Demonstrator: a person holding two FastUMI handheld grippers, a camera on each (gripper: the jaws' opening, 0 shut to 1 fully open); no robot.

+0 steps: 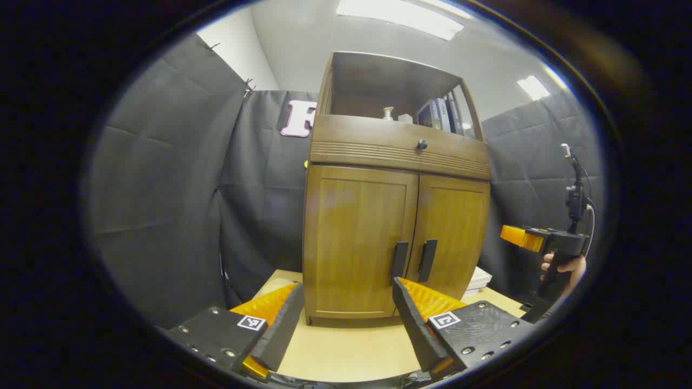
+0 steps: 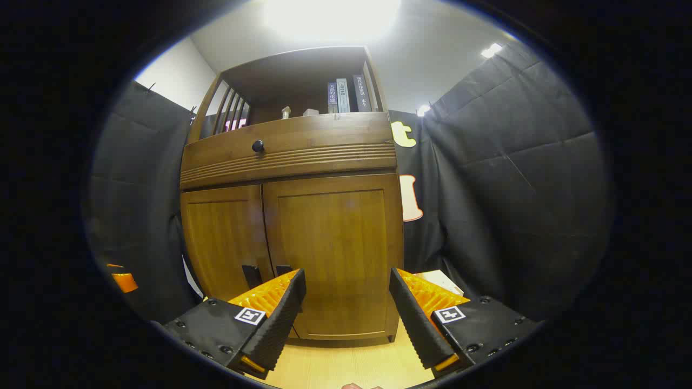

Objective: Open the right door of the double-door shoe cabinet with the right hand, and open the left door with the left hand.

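Shoe cabinet stands upright on the light wood surface, long axis vertical, front face toward both cameras. Above the doors: drawer with dark knob, open shelf with books.

Right door and left door both closed. Their dark handles, right door handle and left door handle, are vertical bars just beside the centre seam, low on each door.

Right tongs released, jaws wide, facing the right door panel, nothing between them. Left tongs likewise spread and empty, short of the left door.

Judgement: approach stage, no handle gripped yet. To do it well, shift the right tongs toward the seam, straddle the vertical bar, close squarely, then pull along the hinge arc, not straight back
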